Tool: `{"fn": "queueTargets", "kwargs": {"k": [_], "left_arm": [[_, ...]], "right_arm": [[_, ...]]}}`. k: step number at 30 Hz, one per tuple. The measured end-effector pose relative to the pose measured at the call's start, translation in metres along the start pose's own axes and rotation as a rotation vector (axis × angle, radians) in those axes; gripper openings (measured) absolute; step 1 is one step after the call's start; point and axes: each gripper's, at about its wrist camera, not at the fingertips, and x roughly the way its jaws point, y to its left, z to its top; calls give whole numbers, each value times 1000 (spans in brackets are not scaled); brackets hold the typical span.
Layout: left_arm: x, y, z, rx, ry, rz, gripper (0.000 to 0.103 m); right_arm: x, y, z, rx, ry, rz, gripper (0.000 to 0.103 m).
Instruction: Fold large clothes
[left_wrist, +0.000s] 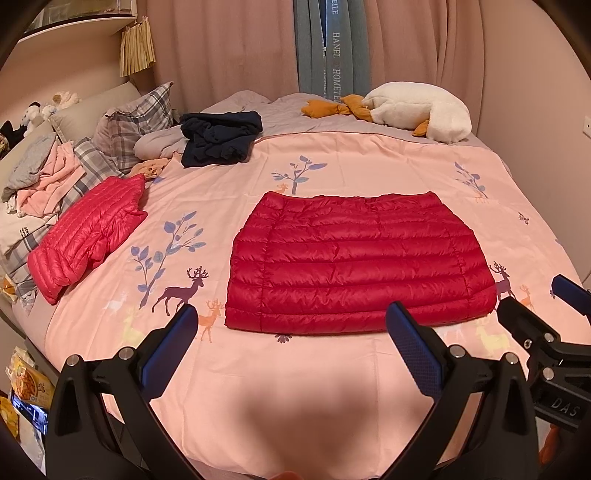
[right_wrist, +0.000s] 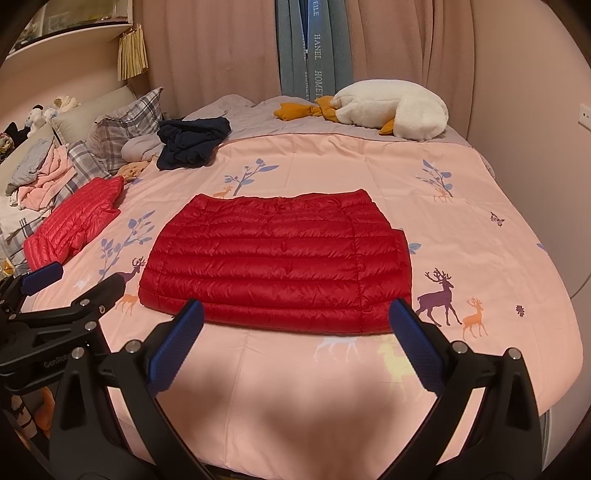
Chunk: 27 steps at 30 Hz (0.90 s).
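red puffer jacket (left_wrist: 354, 258) lies flat on the pink bedsheet (left_wrist: 295, 369), already folded into a wide rectangle, just ahead of both tools and touching neither. it looks light, soft and springy, with a slick quilted shell, so i'd expect it to slide on the sheet and puff back open after a fold; the stitched near corners or the side seams seem the best places to pinch, deep enough to catch every layer. left gripper (left_wrist: 291, 339) has its jaws spread wide and empty, lined up with the jacket's near edge. right gripper (right_wrist: 295, 332) is likewise spread and empty, straddling the same edge. the left view shows the right tool off to its right and snack packets (left_wrist: 26, 384) down by the bed's edge; the right view shows more bare sheet beyond the jacket's right side, and a wall socket (right_wrist: 583, 114). a second, pinker jacket (left_wrist: 88, 236) sits well off to the left.
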Motion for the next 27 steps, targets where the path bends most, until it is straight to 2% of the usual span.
{"fn": "queueTargets", "kwargs": {"k": [27], "left_arm": [[-2,0,1,11,-9,8,102]], "right_arm": [[1,1,0,-3,1,1,101]]}}
